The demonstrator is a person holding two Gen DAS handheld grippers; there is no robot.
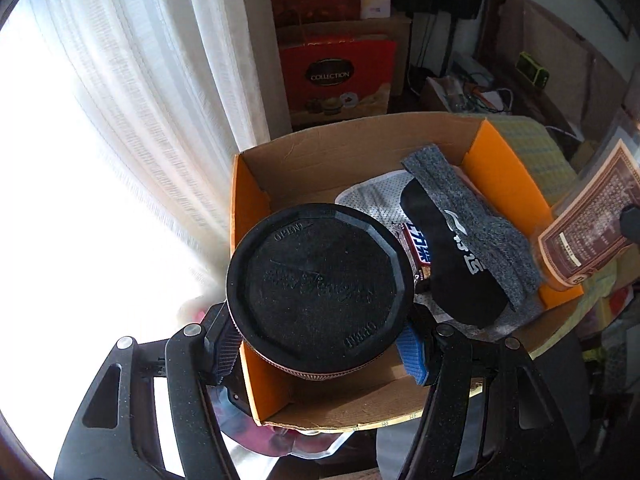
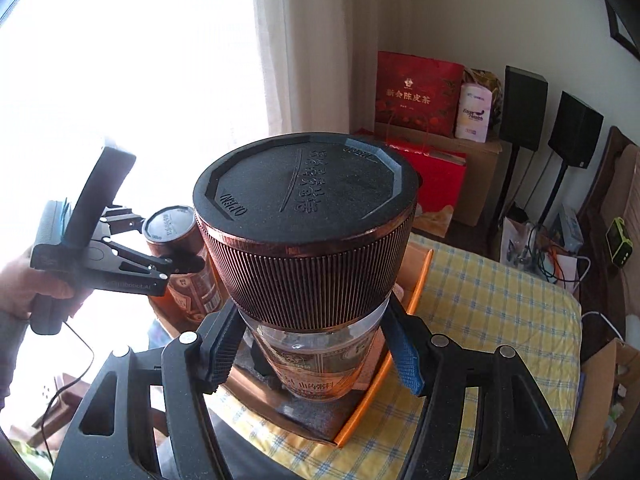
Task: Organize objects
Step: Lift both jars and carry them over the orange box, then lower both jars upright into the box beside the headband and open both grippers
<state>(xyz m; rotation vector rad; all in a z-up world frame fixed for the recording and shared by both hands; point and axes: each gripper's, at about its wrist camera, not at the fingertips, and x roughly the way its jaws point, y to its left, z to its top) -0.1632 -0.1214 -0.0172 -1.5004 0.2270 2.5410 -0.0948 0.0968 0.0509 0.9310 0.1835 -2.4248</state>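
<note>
An orange cardboard box [image 1: 250, 200] sits on a checked cloth [image 2: 492, 296]. Inside lie a grey-and-black sock [image 1: 460, 248], a white perforated insole [image 1: 376, 200] and a small snack pack [image 1: 418, 250]. My left gripper [image 1: 320, 346] is shut on a black-lidded jar [image 1: 320, 288], holding it over the box's near left part. My right gripper [image 2: 316, 354] is shut on a second jar [image 2: 308, 224] with a black lid and copper ribbed band, over the box's right edge [image 2: 416, 300]. The left gripper [image 2: 180, 266] with its jar [image 2: 176, 240] shows at left in the right wrist view. The right jar's label [image 1: 584, 228] shows at right in the left wrist view.
White curtains [image 1: 120, 120] and a bright window are to the left. Red gift bags [image 2: 418, 92] and cartons [image 1: 336, 80] stand behind the box. Black speakers [image 2: 524, 108] on stands, cables and a green device [image 2: 620, 244] are at right.
</note>
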